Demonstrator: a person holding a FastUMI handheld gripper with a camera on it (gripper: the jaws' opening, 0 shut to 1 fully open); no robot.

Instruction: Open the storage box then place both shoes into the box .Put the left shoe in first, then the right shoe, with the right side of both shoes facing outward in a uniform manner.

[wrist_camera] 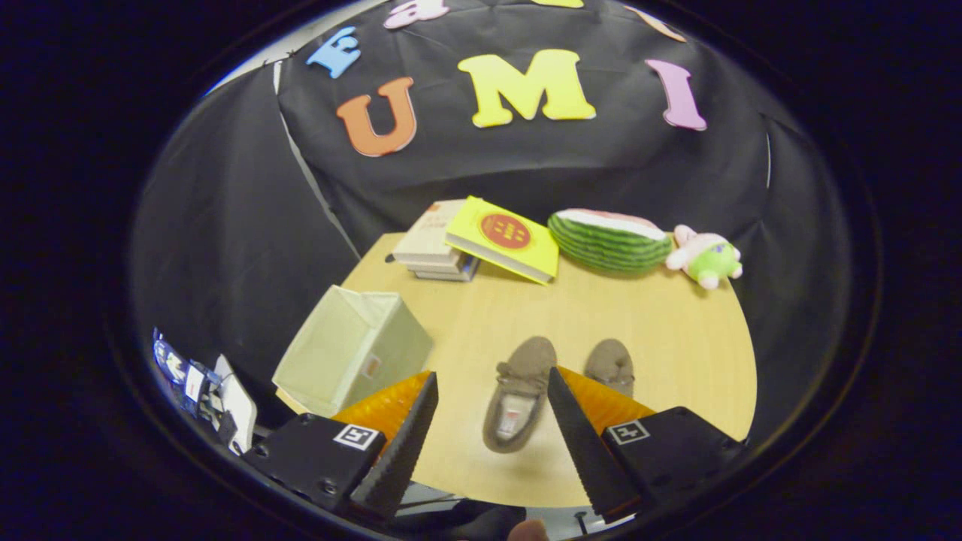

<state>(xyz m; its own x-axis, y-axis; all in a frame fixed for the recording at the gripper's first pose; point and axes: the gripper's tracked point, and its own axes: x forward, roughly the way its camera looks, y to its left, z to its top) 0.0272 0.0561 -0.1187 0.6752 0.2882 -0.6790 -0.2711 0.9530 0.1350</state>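
box-opening step pending: storage box (353,349) looks closed on counter (676,338); fingers (492,391) wide, empty, over left shoe (518,391). next: reach box lid.

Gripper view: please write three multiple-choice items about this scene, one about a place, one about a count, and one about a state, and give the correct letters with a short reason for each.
1. Where is the storage box relative to the two shoes?
A. On the side of the gripper's left finger
B. Behind the watermelon toy
C. On top of the books

2. How many shoes lie on the table?
A. One
B. Two
C. Four

3. What is the state of the gripper?
A. Shut on a shoe
B. Shut on the box
C. Open, holding nothing

Answers:
1. A, the box stands beside the left finger, apart from the shoes.
2. B, one shoe lies between the fingers and a second shoe beyond the right finger.
3. C, the fingers are spread wide and touch nothing.
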